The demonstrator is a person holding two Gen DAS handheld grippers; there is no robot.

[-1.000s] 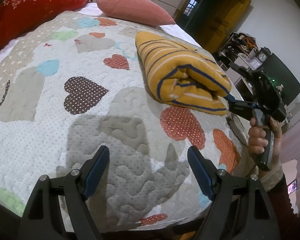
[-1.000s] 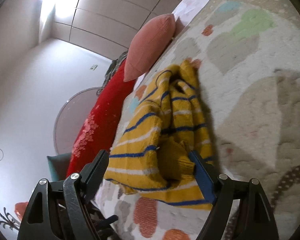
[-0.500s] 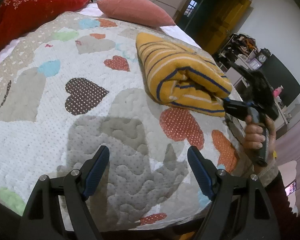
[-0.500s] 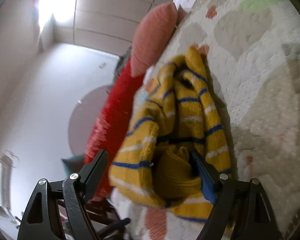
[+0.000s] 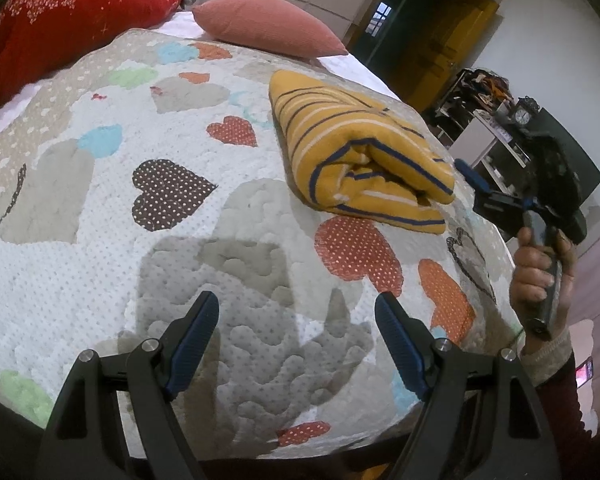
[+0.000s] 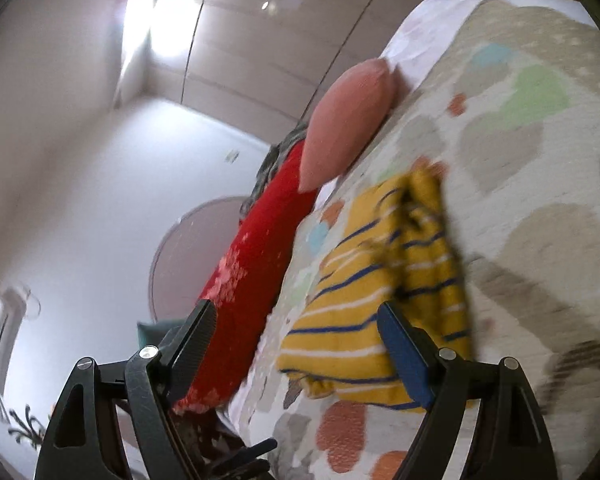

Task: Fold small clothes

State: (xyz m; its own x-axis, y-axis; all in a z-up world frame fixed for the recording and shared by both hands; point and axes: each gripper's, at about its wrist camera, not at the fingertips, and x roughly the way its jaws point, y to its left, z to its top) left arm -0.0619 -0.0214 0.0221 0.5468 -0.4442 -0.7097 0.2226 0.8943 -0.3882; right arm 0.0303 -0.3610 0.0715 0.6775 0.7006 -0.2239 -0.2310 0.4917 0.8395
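Note:
A yellow garment with blue and white stripes (image 5: 360, 156) lies folded into a thick bundle on the heart-patterned quilt (image 5: 180, 248), toward the bed's right side. It also shows in the right wrist view (image 6: 384, 300), slightly blurred. My left gripper (image 5: 296, 340) is open and empty, low over the quilt's near part, well short of the garment. My right gripper (image 6: 296, 344) is open and empty, just off the garment's near end. In the left wrist view it (image 5: 500, 196) is held by a hand beside the bundle's right end, apart from it.
A red pillow (image 5: 72, 12) and a pink pillow (image 5: 264, 24) lie at the head of the bed. Beyond the bed's right edge stand a dark doorway (image 5: 404, 28), shelves with clutter (image 5: 480, 100) and a dark screen (image 5: 568, 152).
My right gripper has drawn back from the garment's end, which was between its fingers a second ago; the bundle now rests free on the quilt. The left gripper has not moved.

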